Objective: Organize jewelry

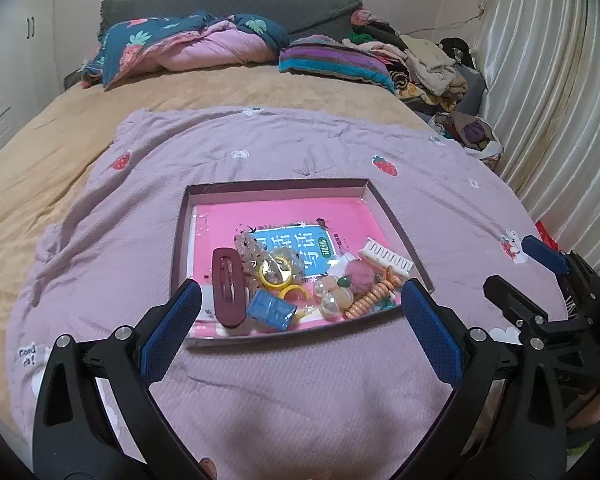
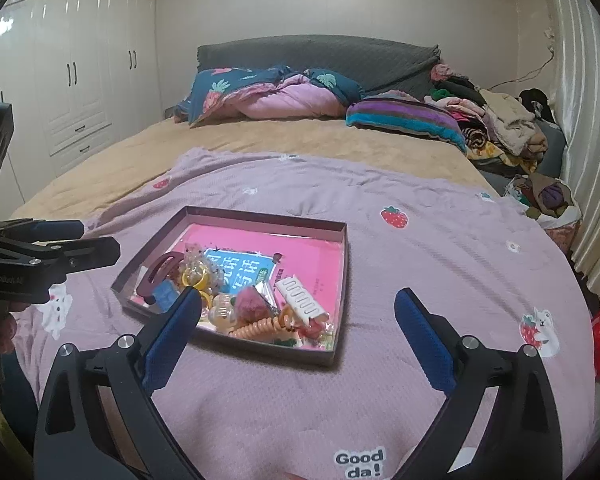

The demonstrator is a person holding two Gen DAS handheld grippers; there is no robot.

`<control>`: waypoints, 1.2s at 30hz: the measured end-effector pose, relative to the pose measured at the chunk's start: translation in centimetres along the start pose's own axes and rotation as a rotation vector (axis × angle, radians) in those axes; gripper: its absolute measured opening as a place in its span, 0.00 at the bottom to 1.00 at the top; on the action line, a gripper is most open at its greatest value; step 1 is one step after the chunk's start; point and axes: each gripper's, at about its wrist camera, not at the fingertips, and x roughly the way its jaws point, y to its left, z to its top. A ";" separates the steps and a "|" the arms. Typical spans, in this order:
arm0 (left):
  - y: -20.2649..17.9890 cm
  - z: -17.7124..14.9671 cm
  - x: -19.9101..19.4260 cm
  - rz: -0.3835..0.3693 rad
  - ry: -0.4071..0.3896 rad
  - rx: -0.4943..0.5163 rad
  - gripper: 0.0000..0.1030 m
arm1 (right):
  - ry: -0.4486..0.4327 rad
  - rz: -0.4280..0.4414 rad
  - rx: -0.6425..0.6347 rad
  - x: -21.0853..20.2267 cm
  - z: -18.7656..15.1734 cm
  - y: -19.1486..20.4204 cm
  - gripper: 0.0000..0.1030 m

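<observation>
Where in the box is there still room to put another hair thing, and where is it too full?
The box is bare along its far side, between the far wall and the blue label on the pink booklet. The near half is crowded: the maroon hair clip, yellow rings, orange spiral hair tie and white claw clip are heaped together.

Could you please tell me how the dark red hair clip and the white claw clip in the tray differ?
The dark red hair clip is a flat, rounded snap clip with a slot; the white claw clip has a row of teeth. The dark red hair clip lies at the tray's left side, the white claw clip at its right. Both rest loose in the tray, neither held.
</observation>
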 end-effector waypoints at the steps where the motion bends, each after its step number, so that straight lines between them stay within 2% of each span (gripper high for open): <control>1: 0.1 -0.3 -0.1 0.001 -0.003 -0.003 0.91 | -0.001 0.000 0.002 -0.2 -0.1 0.0 0.94; 16: 1.3 -4.2 -1.5 0.013 -0.031 -0.054 0.91 | -0.016 0.022 -0.018 -2.7 -2.2 1.9 0.95; 25: 1.6 -6.8 -2.3 0.026 -0.049 -0.048 0.91 | -0.023 0.018 0.024 -3.5 -4.4 2.2 0.96; 36: 1.8 -9.4 -2.4 0.024 -0.041 -0.034 0.91 | 0.054 0.004 0.095 -3.0 -8.7 1.9 0.96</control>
